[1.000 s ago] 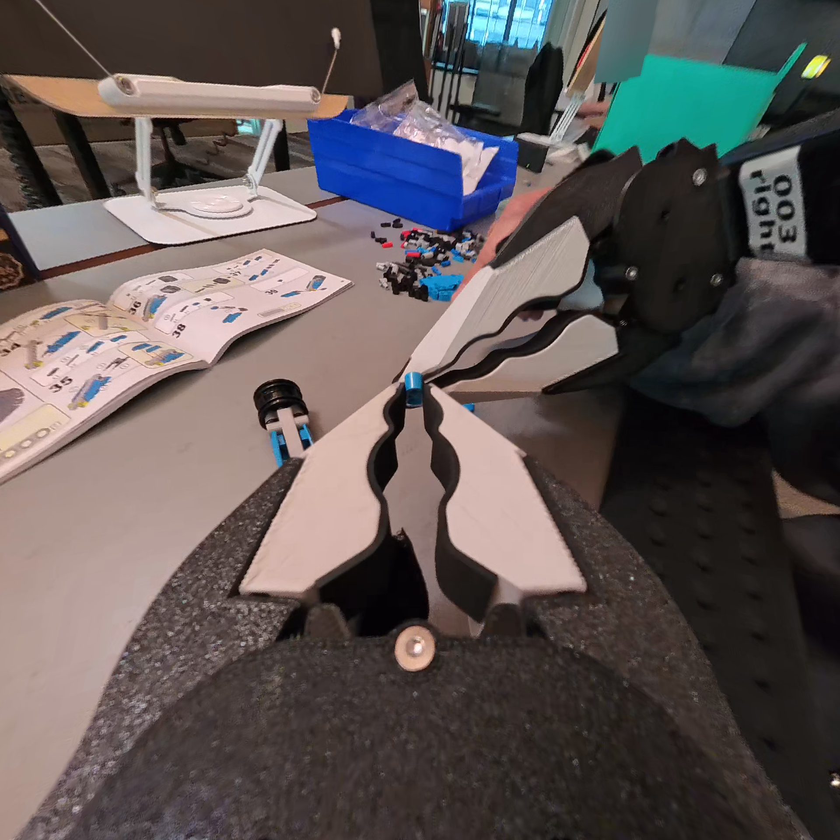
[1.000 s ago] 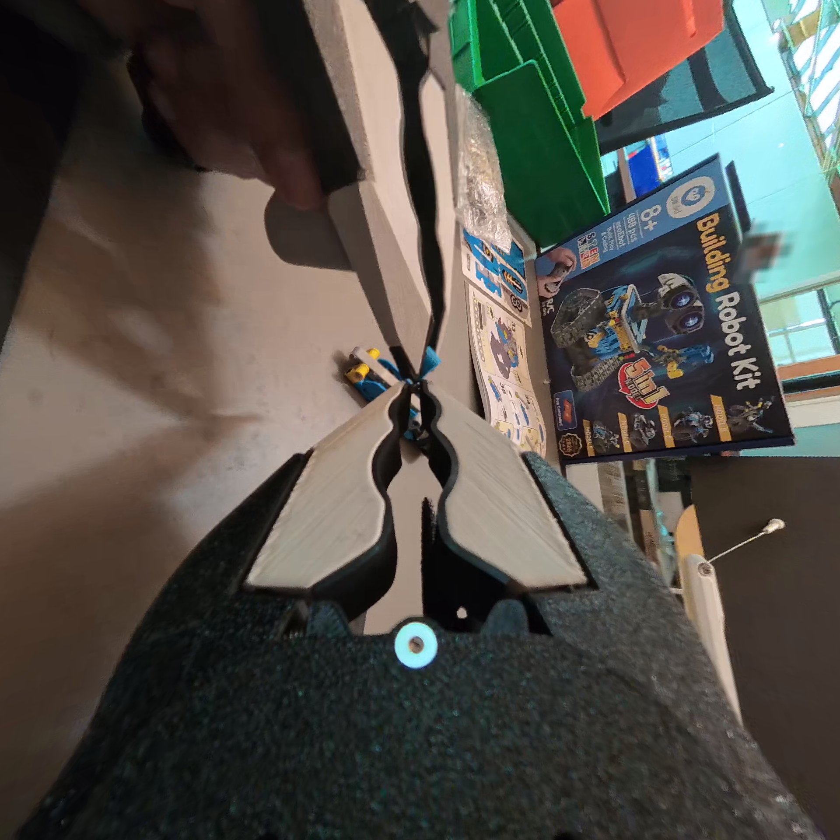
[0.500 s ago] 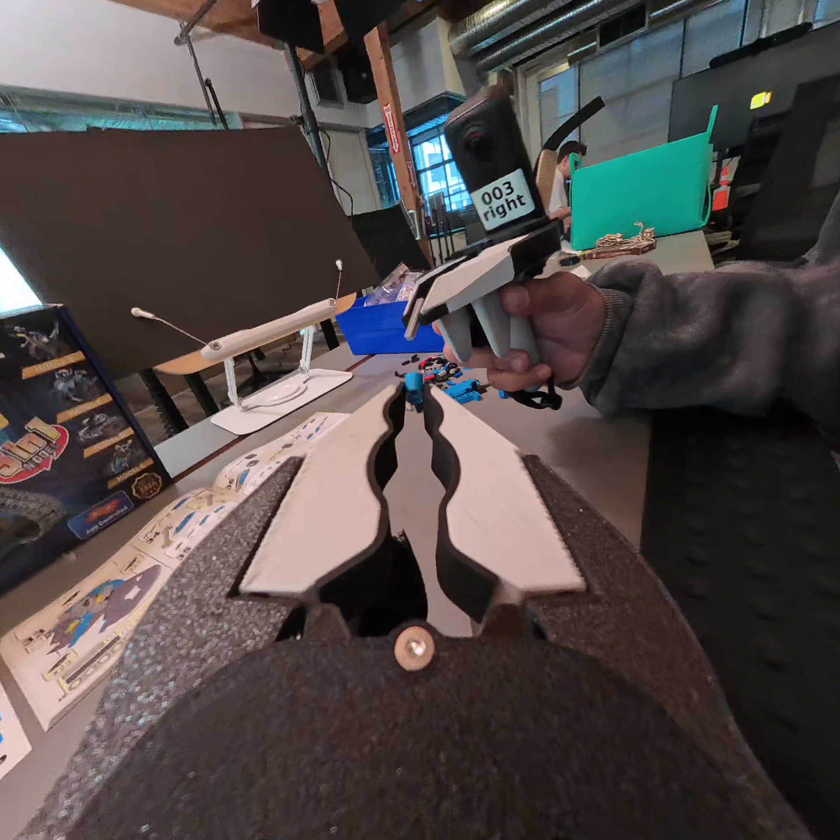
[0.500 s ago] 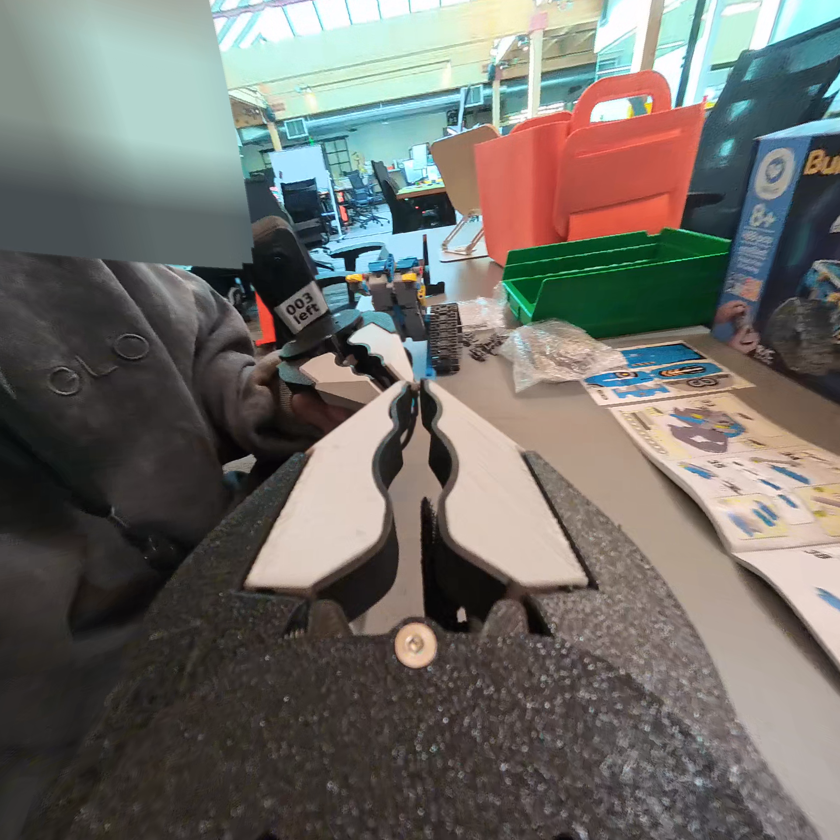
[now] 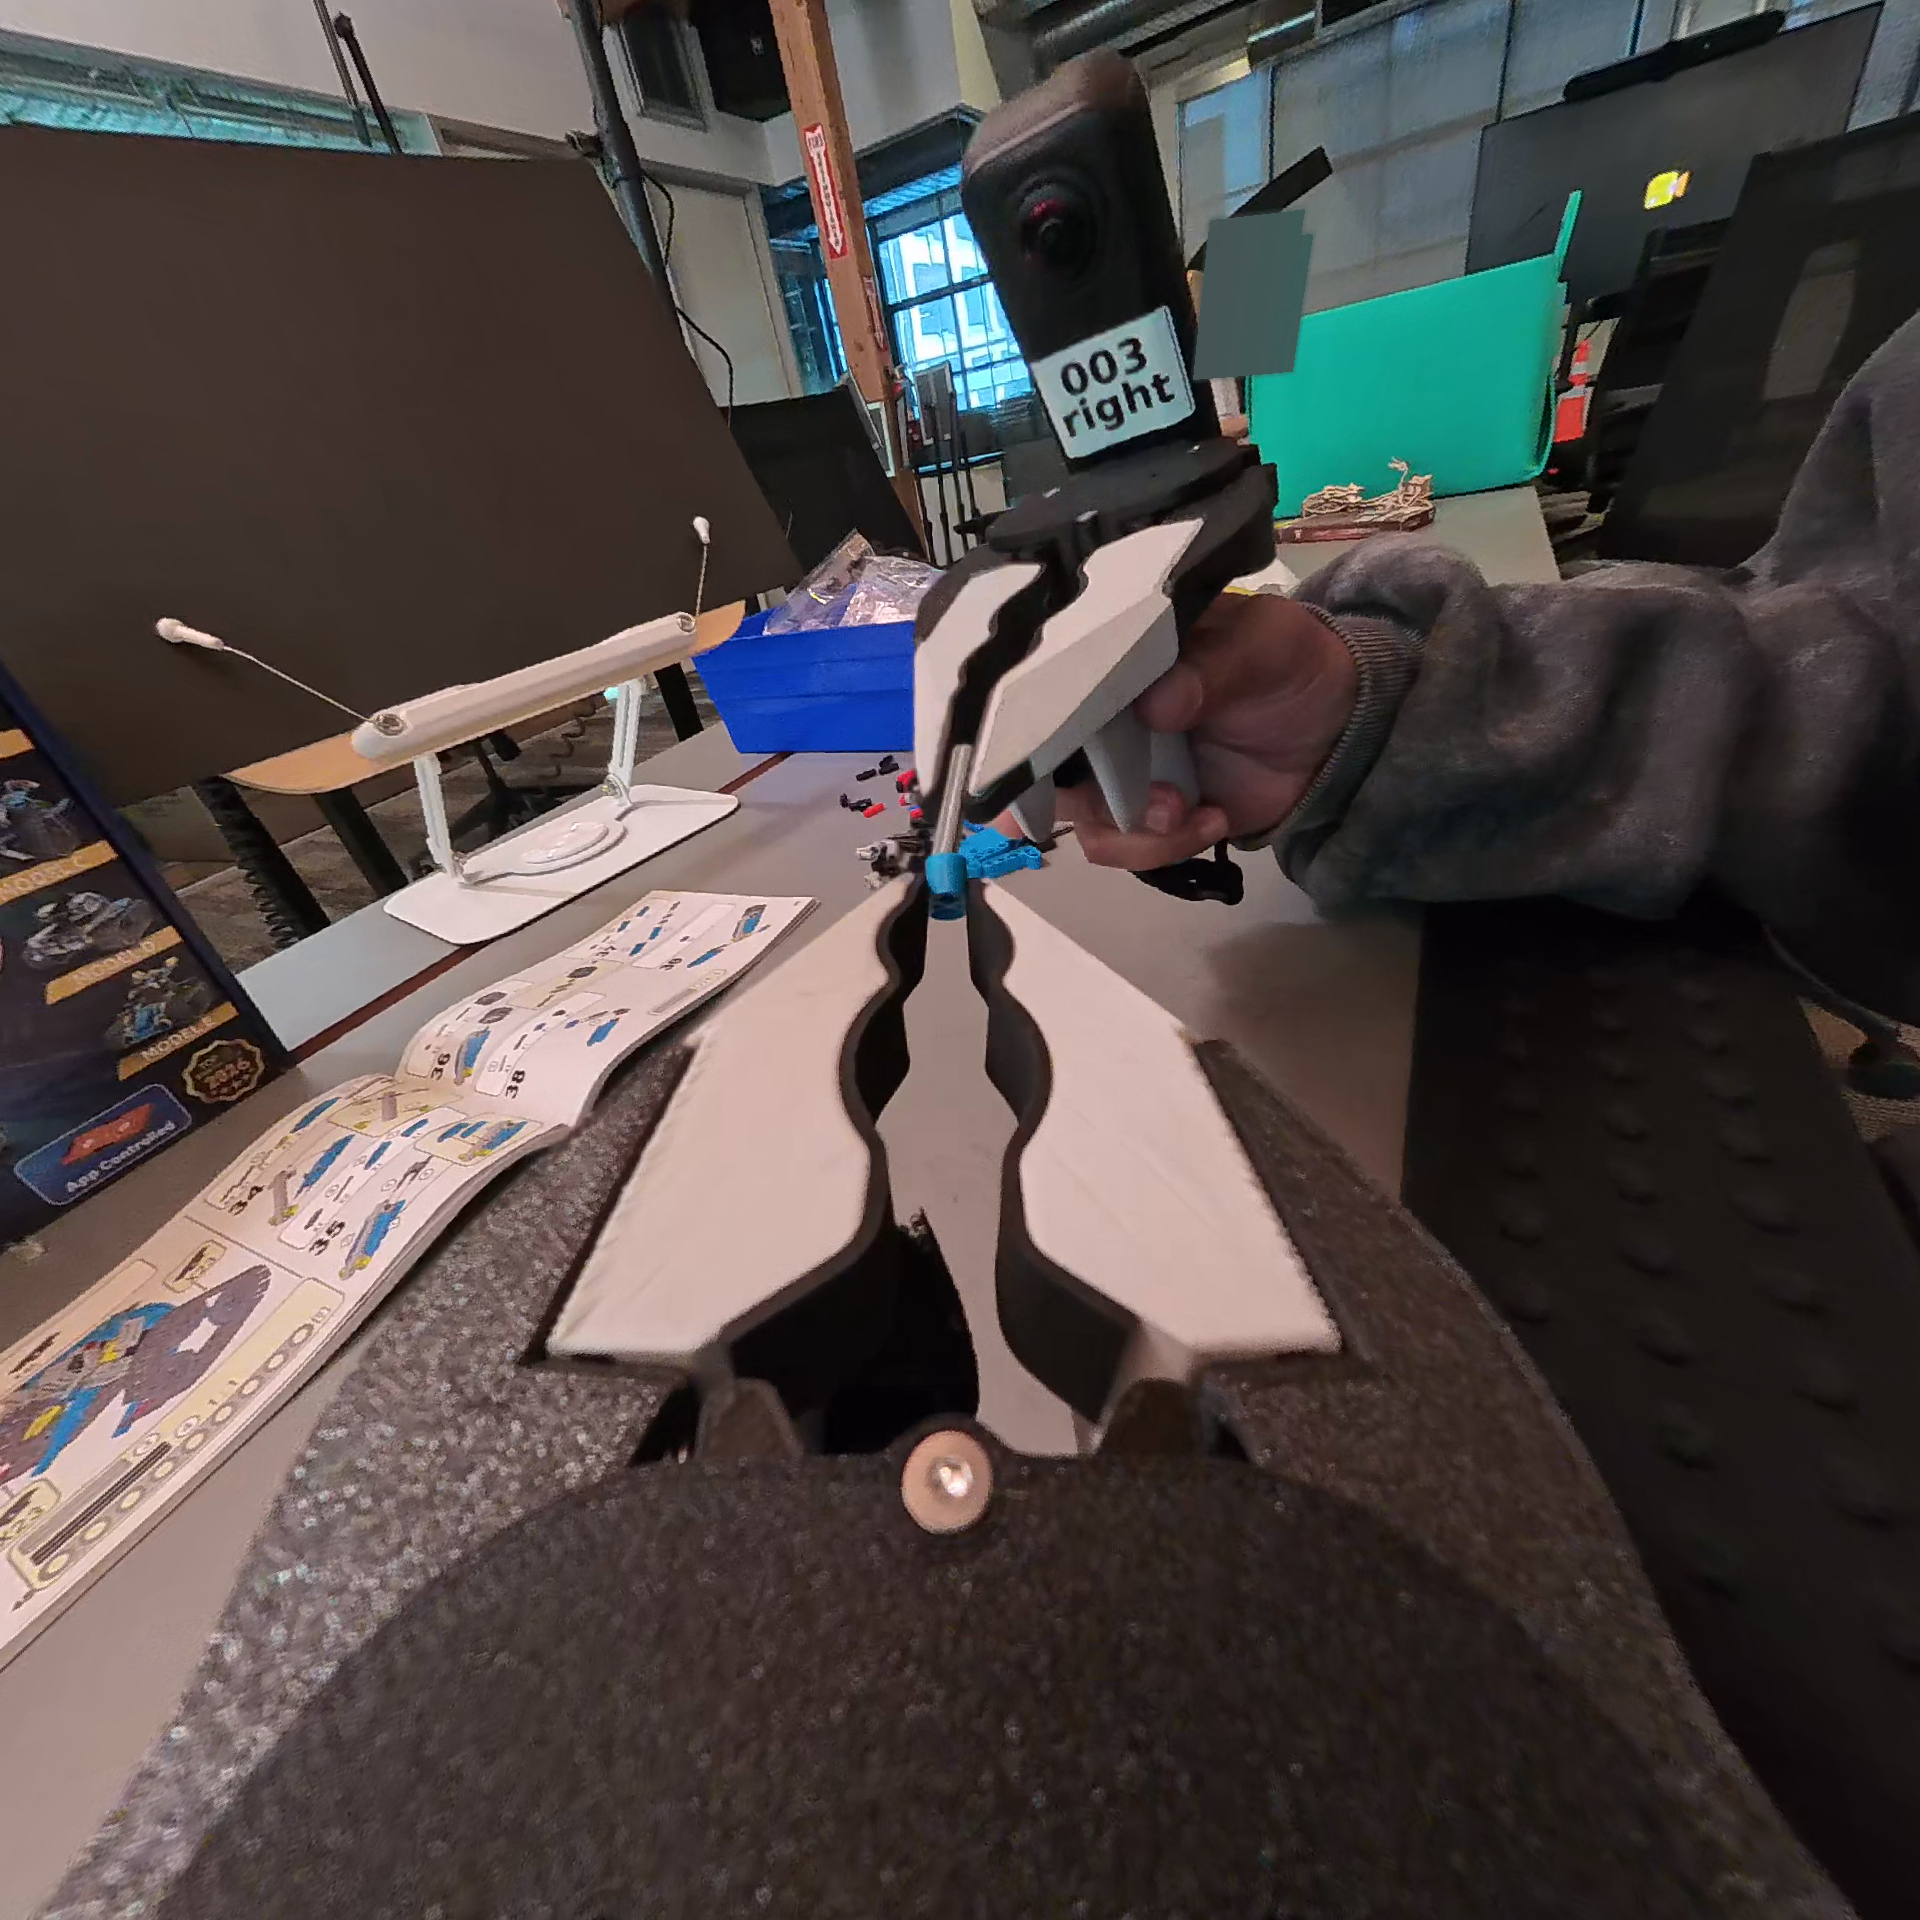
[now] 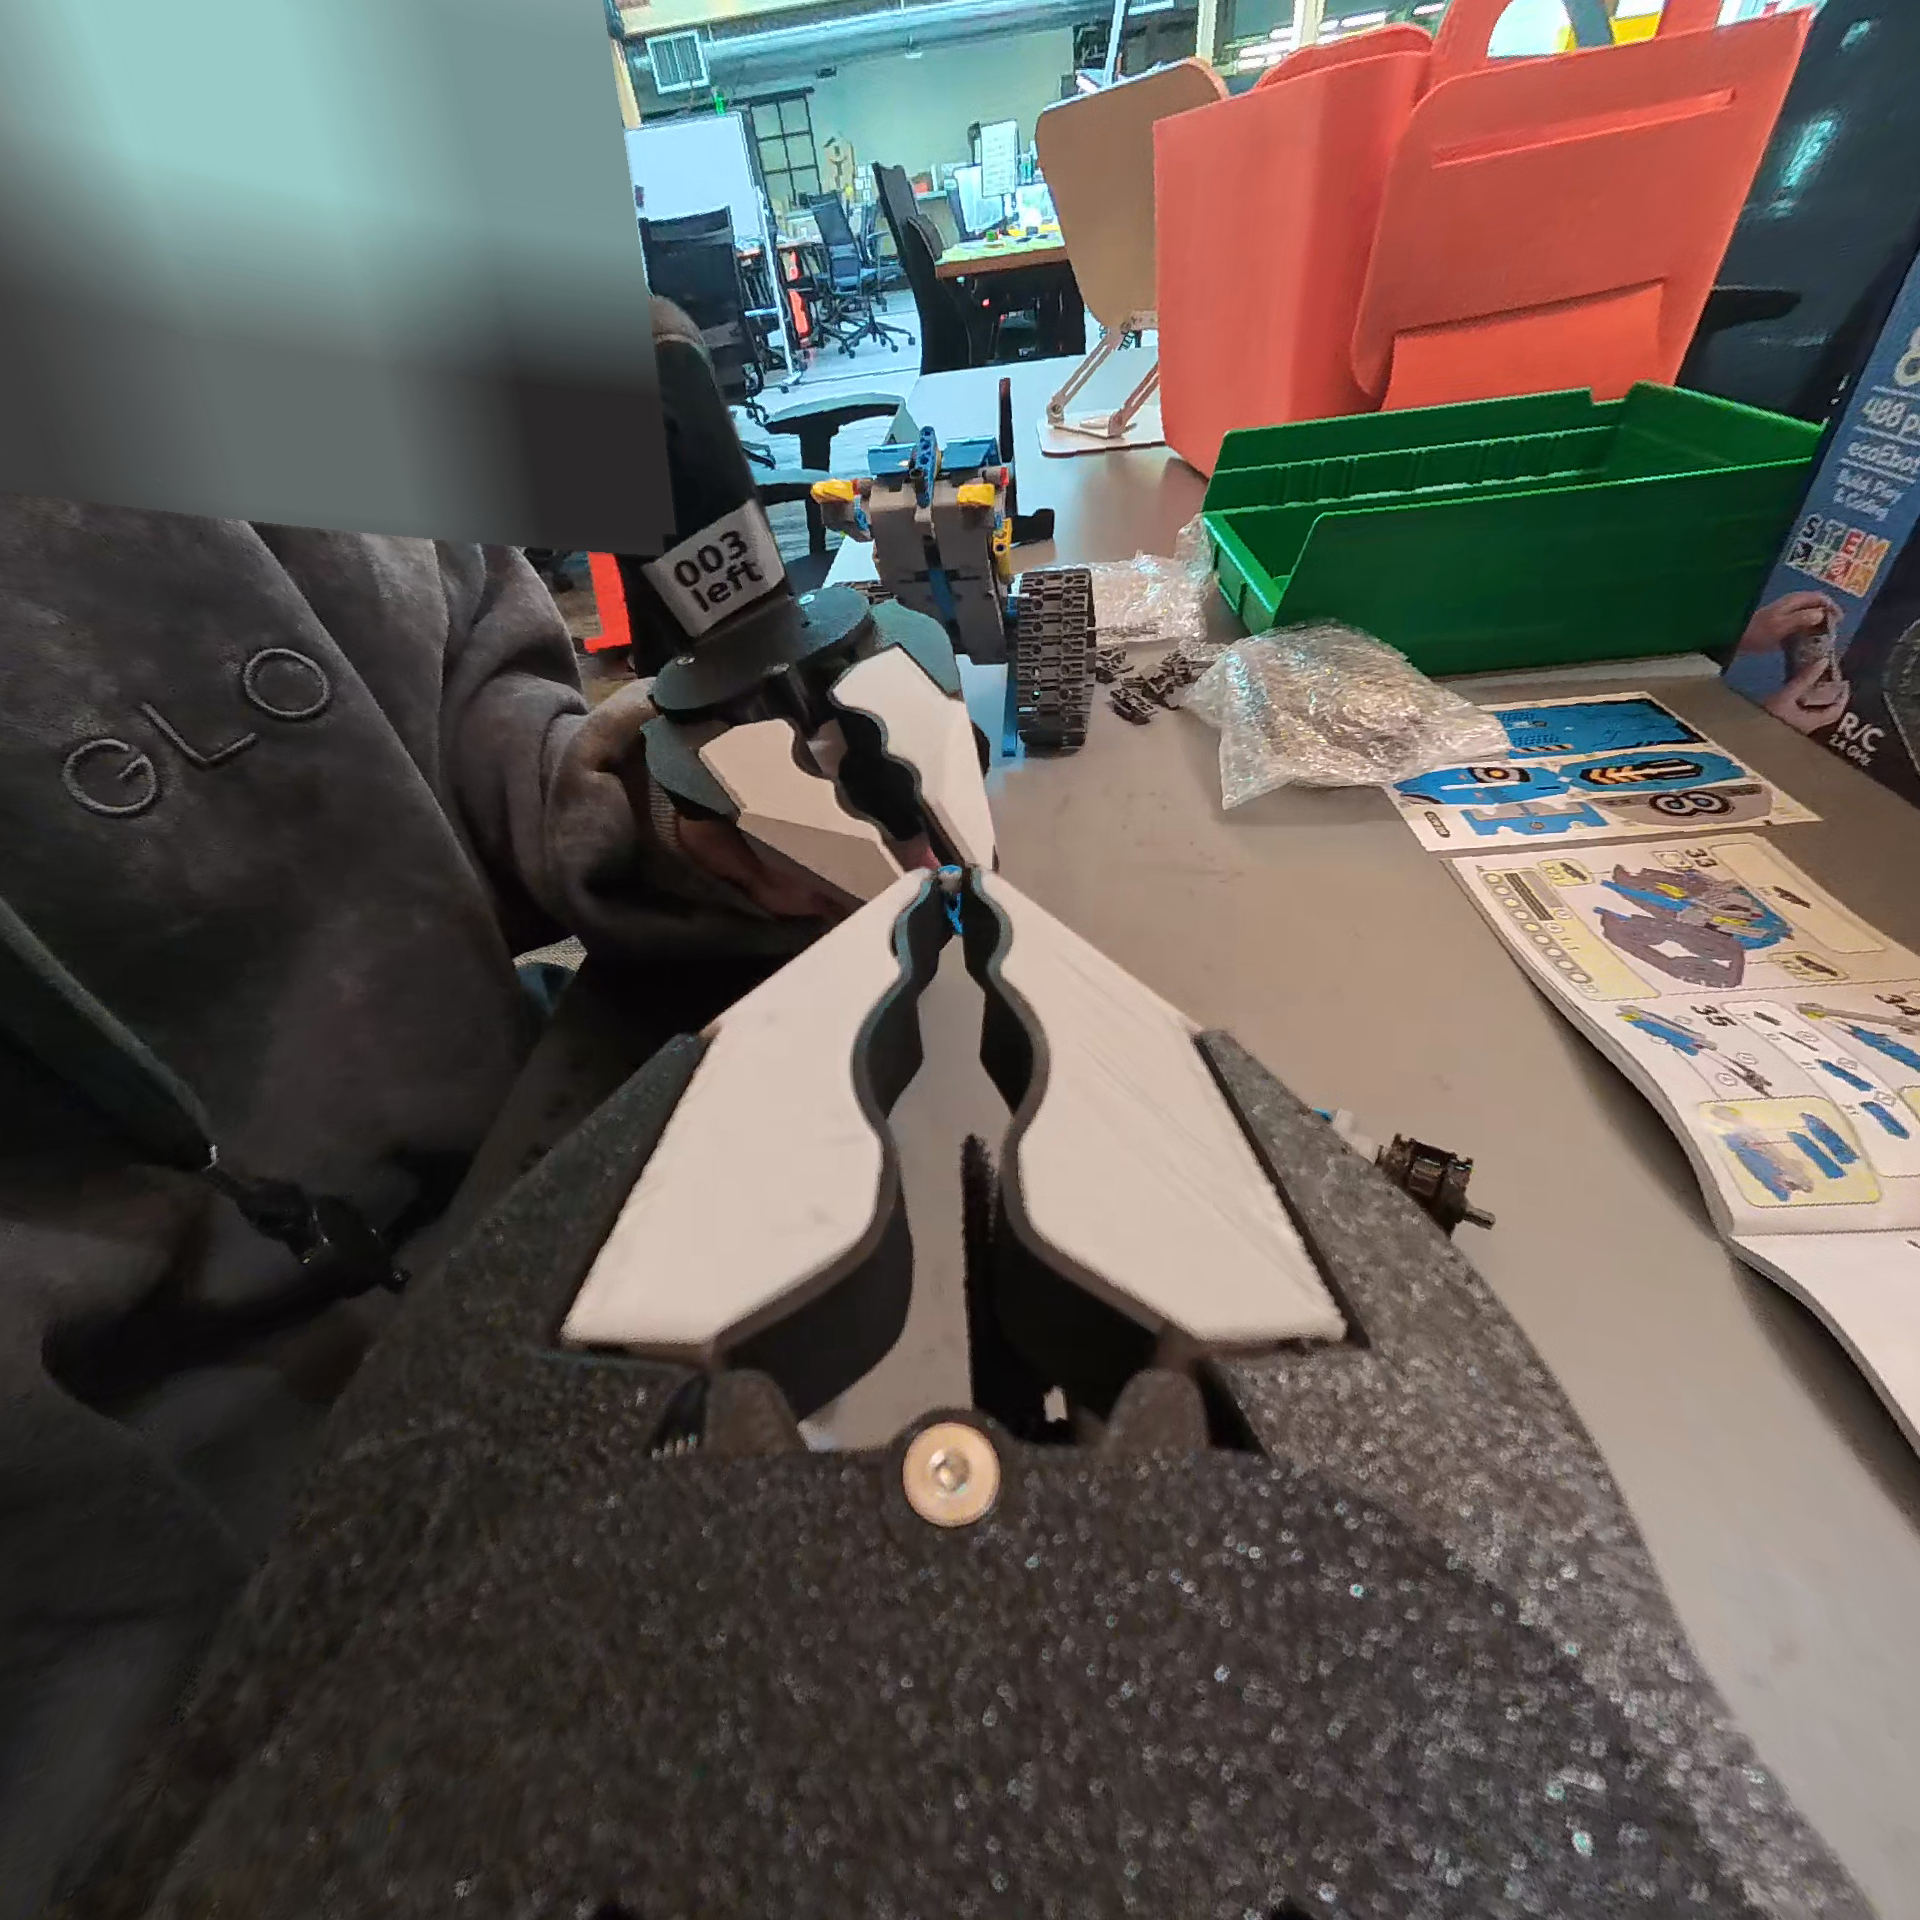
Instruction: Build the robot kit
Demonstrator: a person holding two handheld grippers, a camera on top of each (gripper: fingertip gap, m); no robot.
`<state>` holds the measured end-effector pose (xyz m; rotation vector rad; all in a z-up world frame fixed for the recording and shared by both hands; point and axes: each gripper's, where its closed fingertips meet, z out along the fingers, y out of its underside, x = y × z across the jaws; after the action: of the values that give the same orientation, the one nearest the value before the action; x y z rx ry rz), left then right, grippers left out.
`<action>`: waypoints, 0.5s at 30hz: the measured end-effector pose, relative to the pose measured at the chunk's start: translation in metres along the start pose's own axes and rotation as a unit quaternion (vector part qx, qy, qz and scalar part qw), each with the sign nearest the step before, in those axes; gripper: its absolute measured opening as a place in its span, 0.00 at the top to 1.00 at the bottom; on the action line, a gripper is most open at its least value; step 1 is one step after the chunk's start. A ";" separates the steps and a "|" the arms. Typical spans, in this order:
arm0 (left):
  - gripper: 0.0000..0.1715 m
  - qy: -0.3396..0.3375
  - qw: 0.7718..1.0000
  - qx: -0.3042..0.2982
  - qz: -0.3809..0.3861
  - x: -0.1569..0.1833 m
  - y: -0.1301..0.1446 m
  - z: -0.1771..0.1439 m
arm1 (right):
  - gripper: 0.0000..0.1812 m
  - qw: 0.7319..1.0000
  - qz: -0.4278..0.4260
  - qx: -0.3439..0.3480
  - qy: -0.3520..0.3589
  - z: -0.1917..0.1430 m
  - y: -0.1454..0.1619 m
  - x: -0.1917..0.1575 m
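My left gripper [image 5: 943,904] is shut on a small blue connector piece [image 5: 945,883], held above the grey table [image 5: 1195,935]. My right gripper [image 5: 961,774] comes down from above, shut on a thin grey metal axle [image 5: 952,805] whose lower end meets the blue piece. In the right wrist view my right gripper [image 6: 948,894] pinches the axle's end [image 6: 948,880], with the blue piece [image 6: 954,916] just behind its tips. The left gripper [image 6: 938,850] points at it from the far side, tip to tip. A person's hands in grey sleeves hold both grippers.
An open instruction booklet [image 5: 499,1049] lies to the left, by a kit box [image 5: 94,987] and a white stand [image 5: 540,727]. A blue bin [image 5: 821,686] and loose small parts [image 5: 883,800] lie behind. A part-built model [image 6: 945,551], plastic bag [image 6: 1320,717], green bin [image 6: 1507,520] and orange bag [image 6: 1455,208] stand opposite. Less than 4 cm separates the two grippers' tips. Both grippers' tips are roughly 30 centimetres from the part-built model [image 6: 945,551].
Both grippers have lifted from low over the table and turned upright. They have since closed the gap, so the right gripper's axle now meets the blue piece in the left gripper.
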<state>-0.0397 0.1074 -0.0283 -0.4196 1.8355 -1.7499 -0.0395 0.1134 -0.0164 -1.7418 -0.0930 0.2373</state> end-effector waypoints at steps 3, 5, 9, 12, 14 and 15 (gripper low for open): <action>0.96 -0.003 1.000 -0.012 0.005 0.000 0.003 0.001 | 0.98 1.000 0.019 -0.004 -0.010 0.000 0.003 0.000; 0.96 -0.009 1.000 -0.022 0.016 0.000 0.006 0.001 | 0.98 0.999 0.041 -0.007 -0.017 0.000 0.006 0.002; 0.97 -0.015 0.998 -0.052 0.034 0.000 0.016 0.003 | 0.98 0.998 0.053 -0.034 -0.011 0.001 0.015 0.005; 0.97 -0.016 0.997 -0.062 0.045 0.001 0.019 0.004 | 0.98 0.997 0.066 -0.040 -0.018 0.001 0.019 0.005; 0.97 -0.019 0.996 -0.070 0.048 0.001 0.021 0.005 | 0.98 0.997 0.064 -0.045 -0.014 0.002 0.022 0.006; 0.97 -0.019 0.996 -0.073 0.046 0.000 0.022 0.005 | 0.98 0.997 0.062 -0.046 -0.012 0.003 0.022 0.005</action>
<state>-0.0340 0.1056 -0.0498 -0.4155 1.9311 -1.5426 -0.0363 0.1130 -0.0390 -1.8385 -0.0146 0.3495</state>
